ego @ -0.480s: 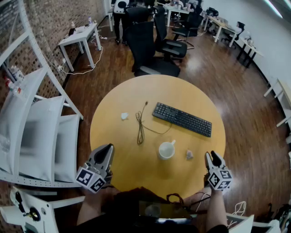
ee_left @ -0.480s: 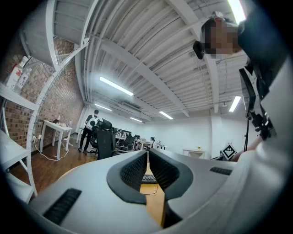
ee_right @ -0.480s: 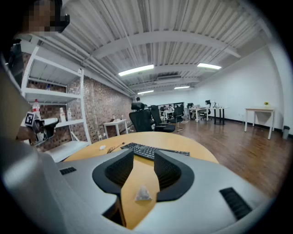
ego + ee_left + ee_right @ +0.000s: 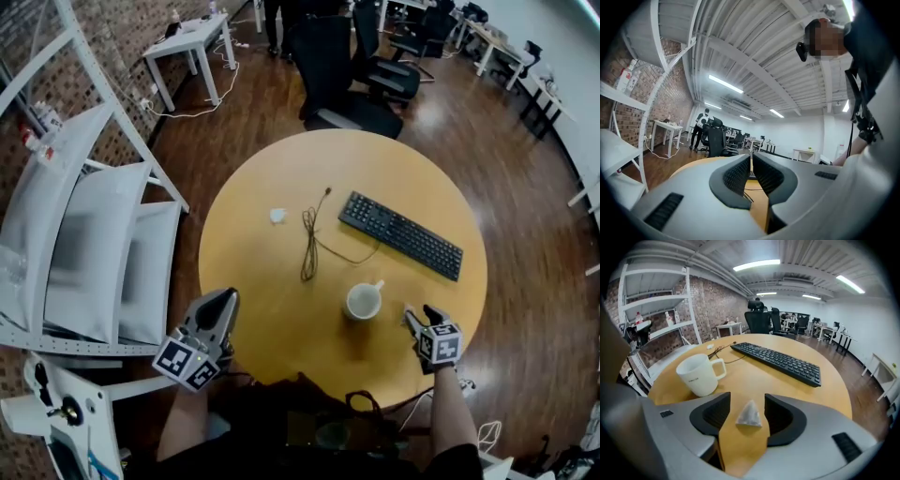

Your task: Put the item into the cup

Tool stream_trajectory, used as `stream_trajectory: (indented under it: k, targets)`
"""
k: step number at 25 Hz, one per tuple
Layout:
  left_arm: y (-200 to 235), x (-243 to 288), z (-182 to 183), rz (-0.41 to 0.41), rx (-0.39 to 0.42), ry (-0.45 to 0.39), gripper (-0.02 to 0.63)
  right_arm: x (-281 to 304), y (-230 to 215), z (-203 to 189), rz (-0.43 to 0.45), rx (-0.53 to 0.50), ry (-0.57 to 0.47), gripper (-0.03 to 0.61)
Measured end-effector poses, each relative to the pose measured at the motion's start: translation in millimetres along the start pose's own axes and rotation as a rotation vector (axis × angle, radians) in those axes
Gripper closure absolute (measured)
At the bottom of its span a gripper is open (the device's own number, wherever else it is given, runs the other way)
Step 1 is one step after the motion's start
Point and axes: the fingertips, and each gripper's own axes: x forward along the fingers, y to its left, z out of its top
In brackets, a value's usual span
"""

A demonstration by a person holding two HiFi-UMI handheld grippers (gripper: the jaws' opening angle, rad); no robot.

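Observation:
A white mug [image 4: 363, 301] stands upright on the round yellow table [image 4: 272, 319]; the right gripper view shows the mug [image 4: 698, 375] just left of the jaws. A small pyramid tea bag [image 4: 749, 414] lies on the table between the pads of my right gripper [image 4: 746, 403], apart from both. That gripper [image 4: 421, 316] is open and low over the table, right of the mug. In the head view the tea bag is hidden by it. My left gripper [image 4: 225, 302] hovers at the table's near left edge, shut and empty.
A black keyboard [image 4: 401, 234] lies beyond the mug, with a dark cable [image 4: 309, 246] to its left. A small crumpled white scrap [image 4: 277, 216] sits further left. White shelving [image 4: 84, 244] stands left of the table, office chairs [image 4: 347, 66] behind it.
My right gripper has moved forward and left, so its jaws now straddle the tea bag beside the mug. The left gripper has stayed in place.

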Motion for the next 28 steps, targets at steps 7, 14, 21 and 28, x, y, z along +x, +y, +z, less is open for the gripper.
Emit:
stream_trajectory:
  k: [7, 14, 21, 28]
  targets:
    - [8.4, -17.0, -12.5, 0.050, -0.021, 0.029, 0.597, 50.2, -6.0, -20.3, -0.006, 0.004, 0.145, 0.347]
    - [7.2, -20.4, -23.1, 0.066, -0.056, 0.047, 0.597, 55.6, -3.4, -33.6, -0.021, -0.005, 0.193, 0.384]
    - [-0.5, -12.1, -19.3, 0.025, -0.050, 0.043, 0.597, 37.5, -4.0, -20.7, -0.036, 0.008, 0.083, 0.451]
    - [-8.7, -4.6, -15.2, -0.023, -0.044, 0.029, 0.597, -12.3, 18.6, 60.2, -0.003, -0.010, -0.276, 0.451]
